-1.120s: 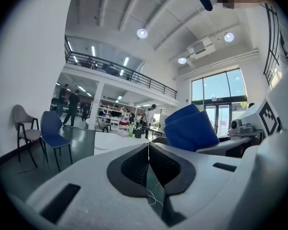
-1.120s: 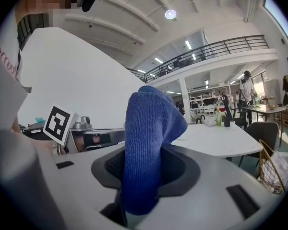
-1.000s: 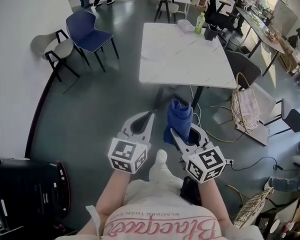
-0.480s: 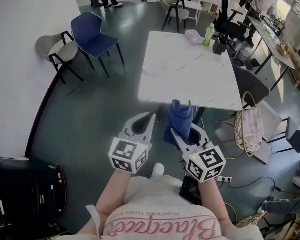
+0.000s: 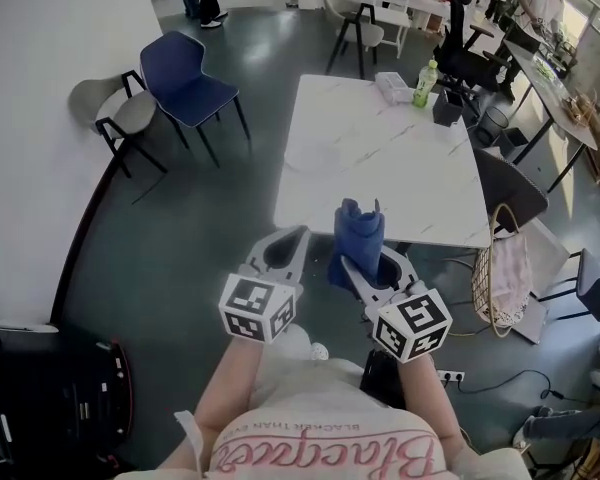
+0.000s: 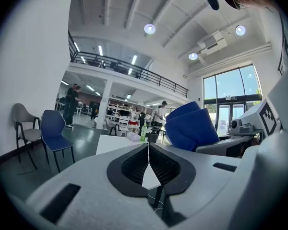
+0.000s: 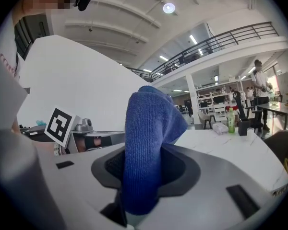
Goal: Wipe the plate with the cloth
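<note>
My right gripper [image 5: 346, 260] is shut on a folded blue cloth [image 5: 359, 231], which stands up out of its jaws. In the right gripper view the cloth [image 7: 149, 128] fills the gap between the jaws of that gripper [image 7: 143, 153]. Beside it my left gripper [image 5: 302, 232] is shut with nothing in it; the left gripper view shows its jaws [image 6: 148, 145] meeting along a thin line. Both point at the near edge of a white marble-topped table [image 5: 400, 183] just ahead. A pale round plate [image 5: 313, 156] lies near the table's left edge, hard to make out against the top.
At the table's far end stand a green bottle [image 5: 425, 82], a tissue pack [image 5: 392, 86] and a dark cup [image 5: 446, 108]. A blue chair [image 5: 185, 73] and a grey chair [image 5: 118, 106] stand at left. A dark chair [image 5: 510, 183] and a wire basket [image 5: 500, 268] are at right.
The table has drawn closer in the head view as both grippers moved forward together. The right gripper keeps the cloth; the left stays shut.
</note>
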The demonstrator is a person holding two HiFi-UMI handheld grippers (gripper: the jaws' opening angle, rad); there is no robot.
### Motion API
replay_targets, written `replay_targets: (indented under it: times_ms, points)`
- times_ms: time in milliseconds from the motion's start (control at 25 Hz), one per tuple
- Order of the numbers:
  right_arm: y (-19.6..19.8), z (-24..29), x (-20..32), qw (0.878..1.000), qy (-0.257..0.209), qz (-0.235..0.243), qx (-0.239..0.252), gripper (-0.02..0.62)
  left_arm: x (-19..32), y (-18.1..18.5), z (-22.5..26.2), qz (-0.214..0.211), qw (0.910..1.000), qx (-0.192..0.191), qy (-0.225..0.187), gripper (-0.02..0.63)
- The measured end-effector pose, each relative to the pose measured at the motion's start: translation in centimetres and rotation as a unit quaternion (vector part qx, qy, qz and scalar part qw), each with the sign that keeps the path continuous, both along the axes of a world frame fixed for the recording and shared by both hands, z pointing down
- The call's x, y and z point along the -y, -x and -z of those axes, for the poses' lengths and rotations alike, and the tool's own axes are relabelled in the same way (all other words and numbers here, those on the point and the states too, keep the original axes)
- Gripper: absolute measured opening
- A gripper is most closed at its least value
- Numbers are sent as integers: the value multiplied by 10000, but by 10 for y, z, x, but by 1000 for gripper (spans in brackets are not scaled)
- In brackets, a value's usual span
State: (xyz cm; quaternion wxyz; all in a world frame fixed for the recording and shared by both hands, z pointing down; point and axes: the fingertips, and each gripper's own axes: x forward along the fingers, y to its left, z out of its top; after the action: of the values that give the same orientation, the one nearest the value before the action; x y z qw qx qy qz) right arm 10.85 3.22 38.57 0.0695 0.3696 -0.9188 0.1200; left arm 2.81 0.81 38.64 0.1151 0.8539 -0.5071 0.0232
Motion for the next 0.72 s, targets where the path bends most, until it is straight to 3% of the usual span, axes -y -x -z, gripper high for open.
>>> replay_targets:
  times_ms: [120,280,400,560,720]
  points:
    - [5,0,18,10000,22,32,-38,141,20,11,-6,72,9997,-147,179,3]
    - [8,-5,43,9999,79,22,-97,141,47,19,-18,106,9993,85,352,3]
    - [15,-10,66,9998,129,-14,-122,141,71,30,-21,141,9988,-150,453,3]
    - [30,-14,99,9997,179,-36,-141,141,105,40,-26,-113,9968,-393,690,5]
    - [43,-19,140,9996,244,-111,-134,141,145,52,-35,-266,9956,-222,866,5]
